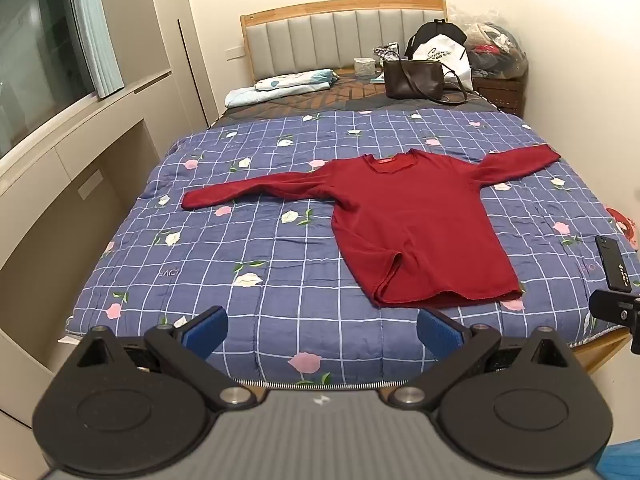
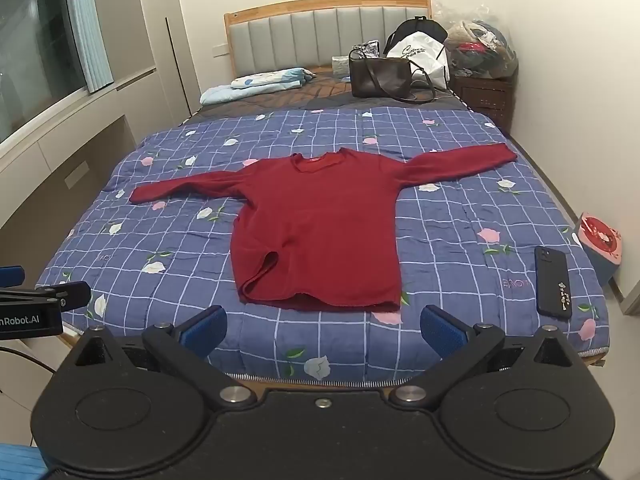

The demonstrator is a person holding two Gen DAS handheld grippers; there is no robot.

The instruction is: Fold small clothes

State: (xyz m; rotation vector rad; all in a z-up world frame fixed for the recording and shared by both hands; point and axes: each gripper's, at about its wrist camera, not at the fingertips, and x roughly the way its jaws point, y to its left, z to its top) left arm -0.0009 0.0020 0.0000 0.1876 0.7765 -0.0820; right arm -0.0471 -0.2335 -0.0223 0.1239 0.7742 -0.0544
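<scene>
Blue-padded fingers of the left tool (image 1: 322,332) stand spread wide with nothing between them, held off the foot edge of the bed, short of the red sweater's hem. Right tool (image 2: 322,330) likewise spread and empty, held off the same foot edge. Red sweater (image 1: 404,216) (image 2: 320,224): long-sleeved, lying flat on the blue checked floral quilt (image 1: 248,240) (image 2: 460,220), neckline toward the headboard, hem toward the tools, both sleeves stretched out sideways; one lower corner of its hem is curled. Black phone (image 2: 554,282) (image 1: 613,264): on the quilt, well to the right of the sweater, near the bed's right edge. Brown shoulder bag (image 2: 380,78) (image 1: 414,79): beyond the sweater's neckline, by the headboard (image 2: 328,28), with a white shopping bag (image 2: 424,58) just behind it. Folded light-blue bedding (image 2: 260,82): beyond the sweater's left sleeve, also by the headboard.
</scene>
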